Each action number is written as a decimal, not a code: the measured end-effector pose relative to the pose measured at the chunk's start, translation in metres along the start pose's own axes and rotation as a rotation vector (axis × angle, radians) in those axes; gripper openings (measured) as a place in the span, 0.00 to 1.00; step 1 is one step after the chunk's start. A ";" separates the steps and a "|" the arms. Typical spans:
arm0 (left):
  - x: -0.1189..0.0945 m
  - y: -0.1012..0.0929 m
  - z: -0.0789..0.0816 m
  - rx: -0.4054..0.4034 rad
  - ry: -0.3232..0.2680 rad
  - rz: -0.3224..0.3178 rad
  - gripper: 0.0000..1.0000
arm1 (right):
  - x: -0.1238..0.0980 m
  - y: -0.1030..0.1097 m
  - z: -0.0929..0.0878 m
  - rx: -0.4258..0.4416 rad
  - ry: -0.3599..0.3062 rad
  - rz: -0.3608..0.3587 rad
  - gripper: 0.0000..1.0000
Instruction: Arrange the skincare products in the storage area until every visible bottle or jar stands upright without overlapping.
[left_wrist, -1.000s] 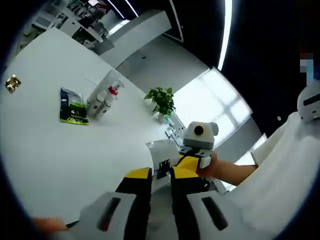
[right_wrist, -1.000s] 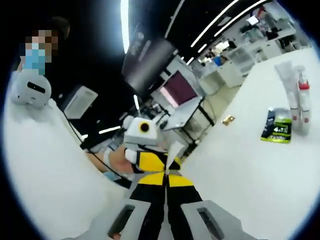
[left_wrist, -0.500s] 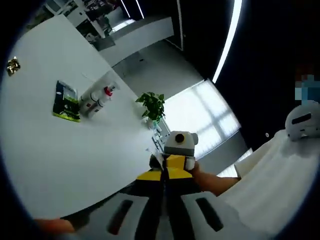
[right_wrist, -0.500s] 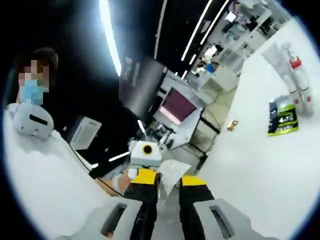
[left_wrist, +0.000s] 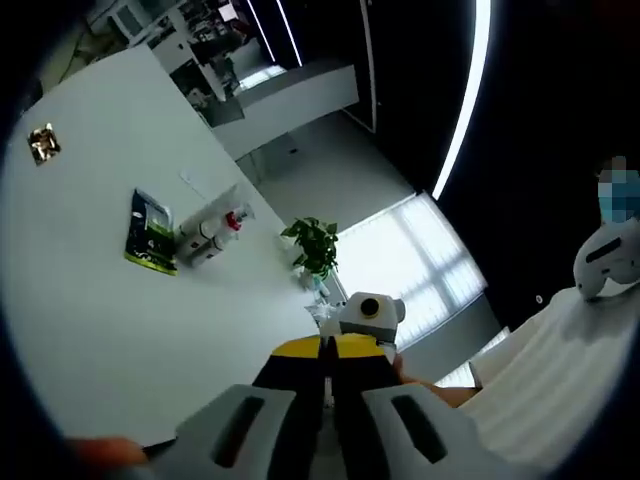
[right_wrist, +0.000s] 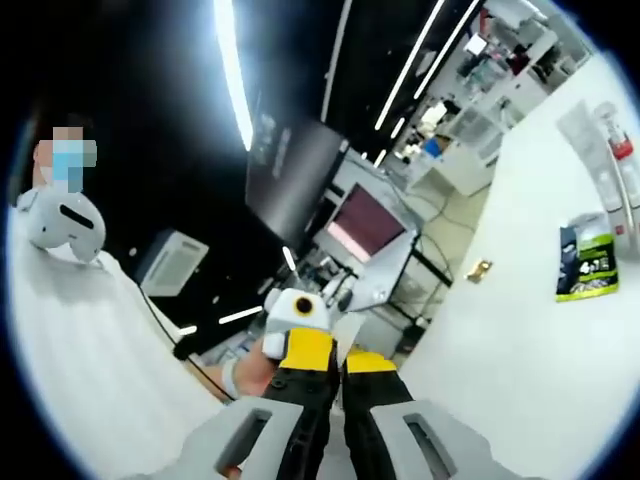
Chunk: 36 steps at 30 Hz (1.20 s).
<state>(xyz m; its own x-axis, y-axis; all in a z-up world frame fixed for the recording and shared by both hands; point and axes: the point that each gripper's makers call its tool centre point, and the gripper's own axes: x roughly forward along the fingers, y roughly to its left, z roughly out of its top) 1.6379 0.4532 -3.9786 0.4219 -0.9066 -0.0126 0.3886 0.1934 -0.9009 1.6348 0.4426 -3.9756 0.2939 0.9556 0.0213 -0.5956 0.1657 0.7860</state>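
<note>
On the white table (left_wrist: 90, 330) lie a green sachet (left_wrist: 150, 235) and, right beside it, white bottles (left_wrist: 210, 232) on their sides, one with a red cap. In the right gripper view the sachet (right_wrist: 590, 265) and the red-capped bottle (right_wrist: 618, 150) sit at the far right edge. Both grippers are held in the air off the table's edge, far from these items, pointing at each other tip to tip. My left gripper (left_wrist: 327, 352) has its yellow-tipped jaws pressed together on nothing. My right gripper (right_wrist: 340, 360) also looks shut and empty.
A small gold object (left_wrist: 42, 143) lies apart from the sachet on the table. A potted plant (left_wrist: 315, 245) stands beyond the table's far edge. A person in white (left_wrist: 560, 370) is close behind the grippers. Desks and monitors (right_wrist: 365, 220) fill the room behind.
My left jaws, open a second ago, have come together. My right jaws opened half a second ago and have closed again. Both views shifted with the hands; the items on the table stayed put.
</note>
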 end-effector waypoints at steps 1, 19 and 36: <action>-0.001 -0.001 0.001 0.013 0.006 0.003 0.00 | 0.001 0.002 0.001 0.020 -0.008 0.011 0.04; 0.006 -0.016 0.018 0.101 -0.006 0.039 0.00 | 0.003 0.009 0.029 0.062 -0.099 0.016 0.02; 0.031 -0.019 0.017 0.047 0.011 0.009 0.01 | -0.025 0.009 0.036 -0.030 -0.161 -0.037 0.00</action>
<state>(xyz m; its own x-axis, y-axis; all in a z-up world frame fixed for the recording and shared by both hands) 1.6581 0.4278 -3.9545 0.4166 -0.9087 -0.0259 0.4227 0.2189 -0.8794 1.6491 0.4117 -3.9465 0.4307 0.8976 0.0935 -0.6037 0.2096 0.7691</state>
